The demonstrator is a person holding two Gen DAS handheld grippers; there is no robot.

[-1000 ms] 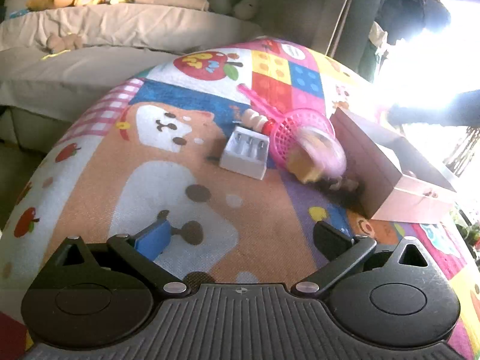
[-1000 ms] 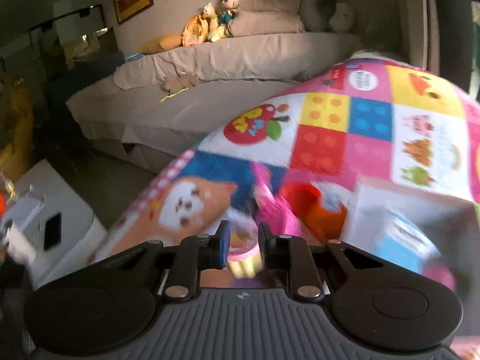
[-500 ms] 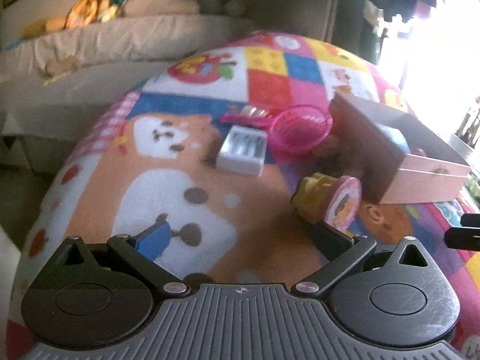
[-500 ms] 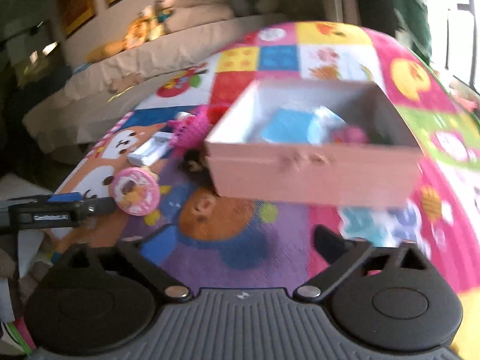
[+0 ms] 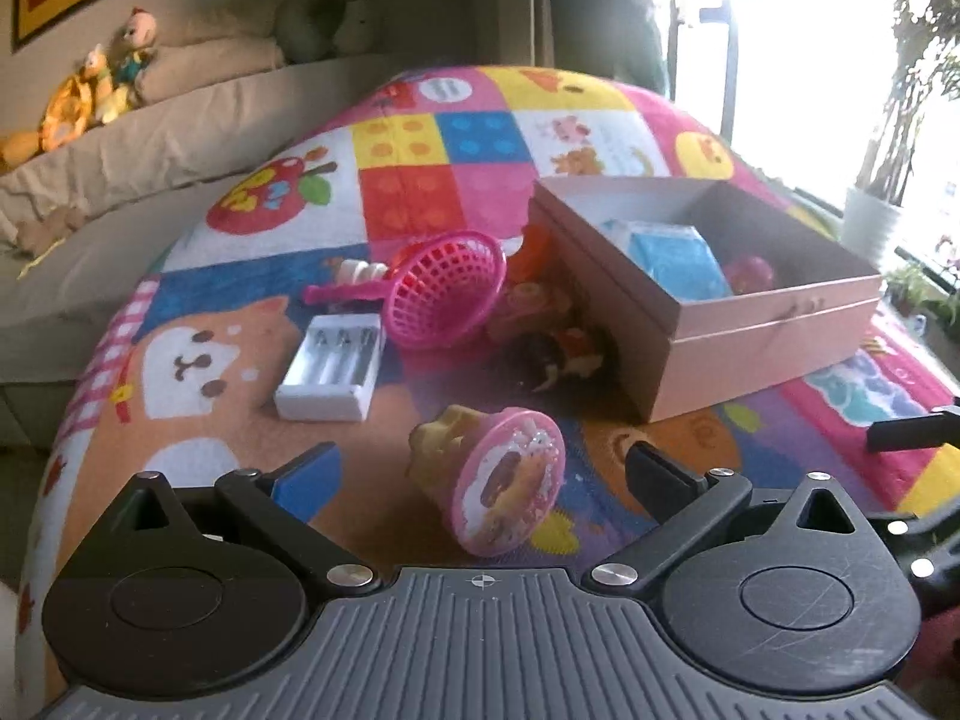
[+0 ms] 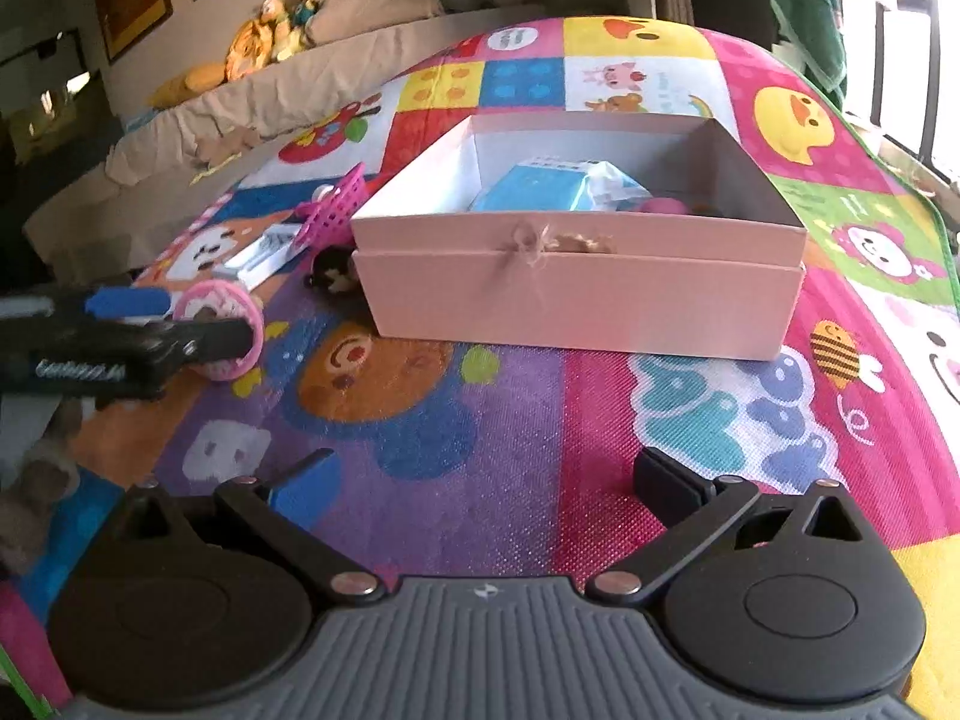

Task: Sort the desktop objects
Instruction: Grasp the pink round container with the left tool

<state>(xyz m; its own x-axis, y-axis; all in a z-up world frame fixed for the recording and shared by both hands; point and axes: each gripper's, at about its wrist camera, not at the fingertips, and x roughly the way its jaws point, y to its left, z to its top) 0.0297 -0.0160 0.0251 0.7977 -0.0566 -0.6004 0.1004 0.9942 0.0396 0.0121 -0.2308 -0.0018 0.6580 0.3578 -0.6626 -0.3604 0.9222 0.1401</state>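
Observation:
A pink-lidded yellow toy cup (image 5: 492,480) lies on its side on the colourful play mat, between the fingers of my open left gripper (image 5: 480,474); the jaws stand wide and do not touch it. It also shows in the right wrist view (image 6: 225,324), beside the left gripper's fingers (image 6: 120,348). A pink box (image 5: 708,276) (image 6: 576,276) holds a blue packet (image 6: 558,189) and a pink ball (image 5: 747,270). My right gripper (image 6: 480,480) is open and empty over the mat in front of the box.
A pink mesh basket (image 5: 444,288), a white battery holder (image 5: 330,366), a small dark toy (image 5: 558,360) and an orange toy (image 5: 534,246) lie left of the box. A sofa with plush toys (image 5: 108,90) stands behind the mat. A plant pot (image 5: 870,228) is at the right.
The right gripper let go of the pink-lidded cup, opened and moved right to face the box. The left gripper moved in so the cup now lies between its open fingers.

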